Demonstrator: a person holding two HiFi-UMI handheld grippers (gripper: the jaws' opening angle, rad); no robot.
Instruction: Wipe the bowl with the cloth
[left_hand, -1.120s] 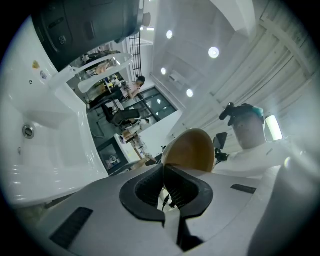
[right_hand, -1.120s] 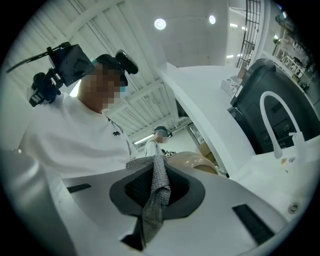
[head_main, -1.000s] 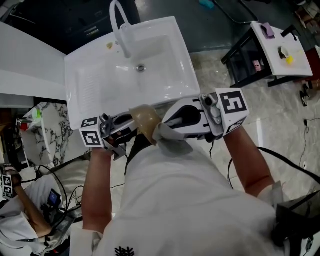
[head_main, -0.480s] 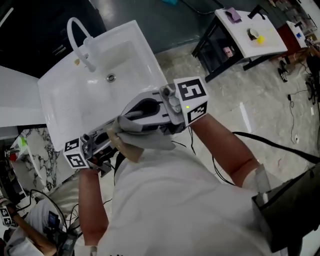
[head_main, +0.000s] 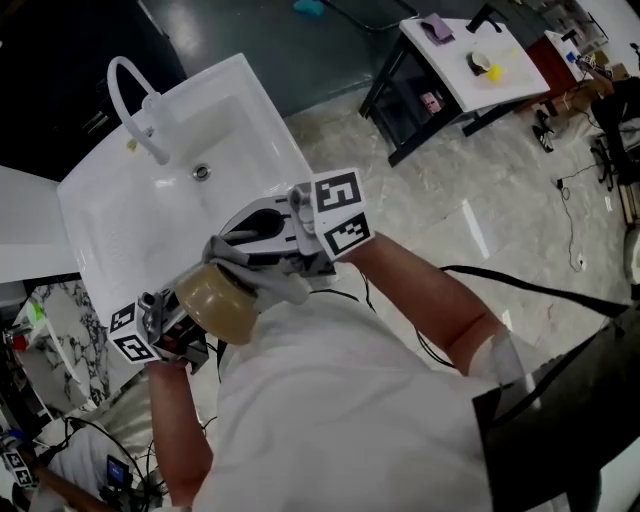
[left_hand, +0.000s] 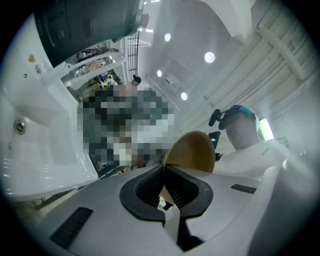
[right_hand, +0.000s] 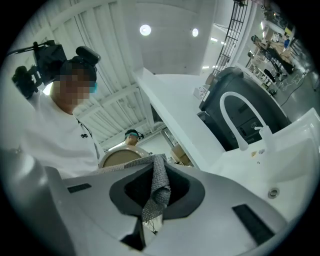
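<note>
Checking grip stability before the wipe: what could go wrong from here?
1. The left gripper pinches the bowl only at its rim, so wiping pressure could twist it loose.
2. The bowl is held in the air and seems to be off the near edge of the sink. A slip would probably mean a drop.
3. The right gripper holds just a narrow fold of cloth, and drag on the bowl may pull it free.

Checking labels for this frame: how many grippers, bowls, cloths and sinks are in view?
Grippers: 2 (left gripper, right gripper)
Bowls: 1 (tan bowl)
Cloths: 1 (grey cloth)
Sinks: 1 (white sink)
Total: 5
</note>
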